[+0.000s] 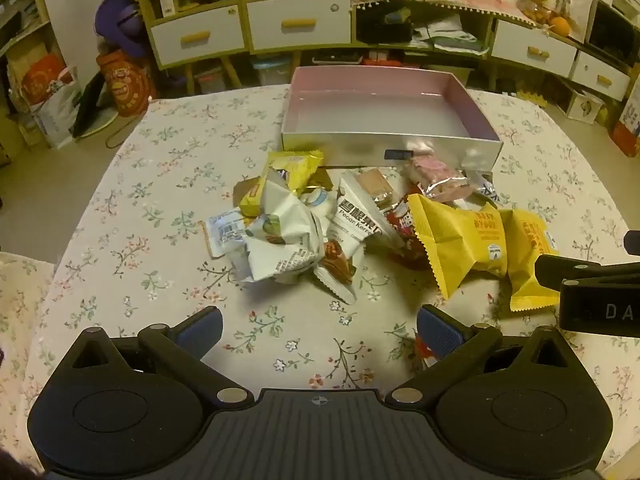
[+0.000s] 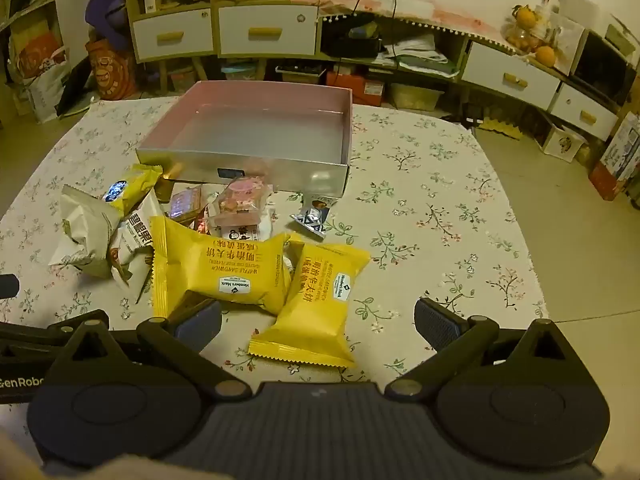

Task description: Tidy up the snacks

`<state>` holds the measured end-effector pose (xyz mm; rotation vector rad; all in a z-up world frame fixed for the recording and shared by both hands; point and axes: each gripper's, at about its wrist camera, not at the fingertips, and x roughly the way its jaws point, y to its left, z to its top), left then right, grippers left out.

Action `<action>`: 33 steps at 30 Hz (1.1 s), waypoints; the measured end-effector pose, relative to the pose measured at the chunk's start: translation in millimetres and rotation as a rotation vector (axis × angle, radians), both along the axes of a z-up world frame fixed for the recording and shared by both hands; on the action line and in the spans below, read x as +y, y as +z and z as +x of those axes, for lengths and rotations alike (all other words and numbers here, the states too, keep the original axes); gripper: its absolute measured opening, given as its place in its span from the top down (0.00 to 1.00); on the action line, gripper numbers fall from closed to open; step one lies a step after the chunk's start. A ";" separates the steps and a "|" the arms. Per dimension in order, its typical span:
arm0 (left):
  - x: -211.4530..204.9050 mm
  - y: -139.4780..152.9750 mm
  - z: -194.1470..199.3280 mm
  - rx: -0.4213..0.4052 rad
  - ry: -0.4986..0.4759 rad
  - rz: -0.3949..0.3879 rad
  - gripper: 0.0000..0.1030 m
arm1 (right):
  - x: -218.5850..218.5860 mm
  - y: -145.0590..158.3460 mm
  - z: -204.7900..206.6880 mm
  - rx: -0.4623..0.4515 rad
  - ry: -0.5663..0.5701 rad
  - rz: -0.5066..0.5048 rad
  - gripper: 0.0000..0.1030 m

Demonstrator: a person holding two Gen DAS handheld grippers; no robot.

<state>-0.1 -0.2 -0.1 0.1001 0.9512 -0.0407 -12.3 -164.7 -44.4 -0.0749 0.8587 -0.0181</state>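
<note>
Nothing sorted yet: box (image 1: 390, 146) empty
Snack packets (image 2: 224, 268) piled on the surface (image 1: 180, 168); left tongs (image 1: 320, 330) and right tongs (image 2: 318, 322) spread wide, holding nothing

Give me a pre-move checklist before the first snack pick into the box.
1. Left gripper open, nothing between the fingers: ok.
2. Right gripper open, nothing gripped: ok.
3. Box open-topped, with no snacks inside: ok.
4. Near yellow waffle pack lies between the right fingers, on top and free to lift: ok.
5. White pecan pack free to lift alone: not ok, it overlaps other packs in the pile.
6. Arms clear of each other: cannot tell; each gripper shows at the edge of the other's view.
</note>
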 end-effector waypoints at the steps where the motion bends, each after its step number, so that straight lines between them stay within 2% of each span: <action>1: 0.1 0.0 0.0 0.002 0.001 -0.003 0.00 | 0.9 0.2 0.1 -0.009 0.000 -0.009 0.00; 9: 5.0 0.8 -3.2 0.004 0.004 -0.011 0.00 | -0.6 -0.1 -2.1 -0.007 -0.002 0.016 0.00; 33: 5.2 -2.8 -1.1 0.016 0.013 -0.015 0.00 | 7.6 -3.1 -0.1 0.013 0.003 -0.017 0.00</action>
